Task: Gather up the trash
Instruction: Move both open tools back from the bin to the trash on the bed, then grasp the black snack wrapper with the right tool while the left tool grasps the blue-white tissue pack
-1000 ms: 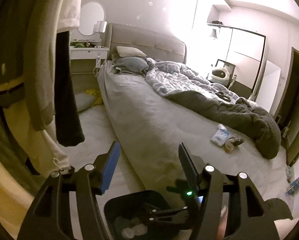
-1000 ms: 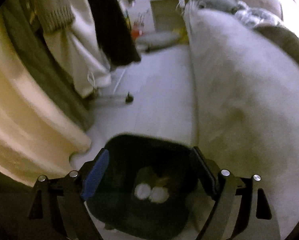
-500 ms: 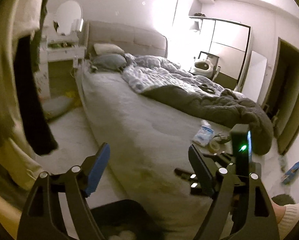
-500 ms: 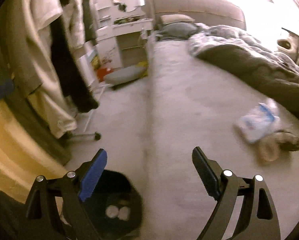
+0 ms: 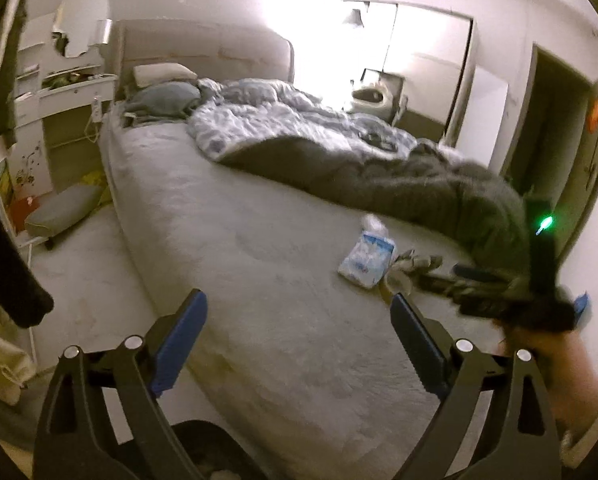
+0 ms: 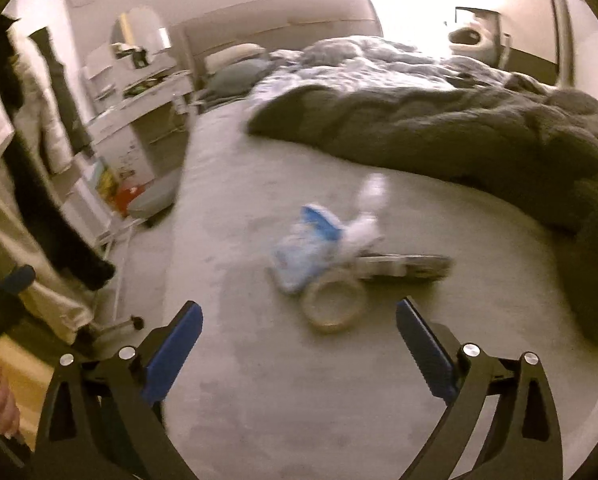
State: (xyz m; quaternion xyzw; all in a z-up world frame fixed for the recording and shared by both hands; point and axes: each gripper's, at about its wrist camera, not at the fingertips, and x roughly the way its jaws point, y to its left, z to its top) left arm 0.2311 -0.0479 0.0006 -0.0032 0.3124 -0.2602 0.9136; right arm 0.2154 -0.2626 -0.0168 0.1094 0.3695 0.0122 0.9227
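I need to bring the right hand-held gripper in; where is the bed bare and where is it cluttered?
Bare: the sheet between the right hand-held gripper and the tape ring, and left of the blue-white packet to the edge. Crowded: packet, ring and a flat wrapper clustered below the dark duvet.

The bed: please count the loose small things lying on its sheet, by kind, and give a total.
Blue and white plastic packet: 1
Roll of tape: 1
Flat dark wrapper: 1
White crumpled piece: 1, blurred, may belong to the packet
Total: 4
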